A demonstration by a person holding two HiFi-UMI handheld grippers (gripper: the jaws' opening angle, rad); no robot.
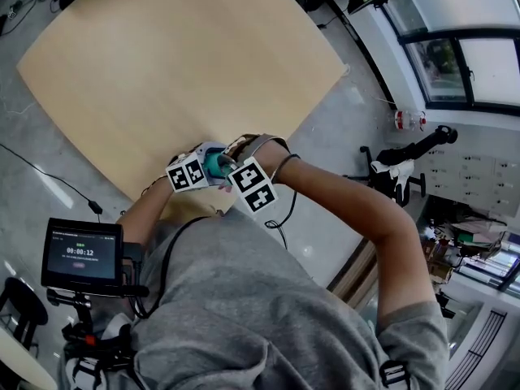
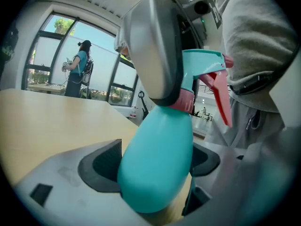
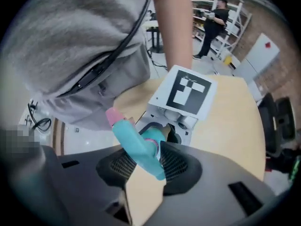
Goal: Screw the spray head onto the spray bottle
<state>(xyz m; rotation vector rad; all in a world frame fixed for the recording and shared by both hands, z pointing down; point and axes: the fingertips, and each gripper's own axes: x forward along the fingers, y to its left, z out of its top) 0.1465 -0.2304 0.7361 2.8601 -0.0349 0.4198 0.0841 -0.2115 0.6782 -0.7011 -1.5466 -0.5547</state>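
Left claw (image 2: 153, 161) clamps bottle (image 2: 160, 182) steady so right claw (image 3: 150, 166), gripping head (image 3: 135, 144), can twist it onto the neck.

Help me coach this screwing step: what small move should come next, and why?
Probably close the right gripper on the spray head and twist it tighter: the head sits between its pads, its pink collar is on the spray bottle, which the left gripper clamps.
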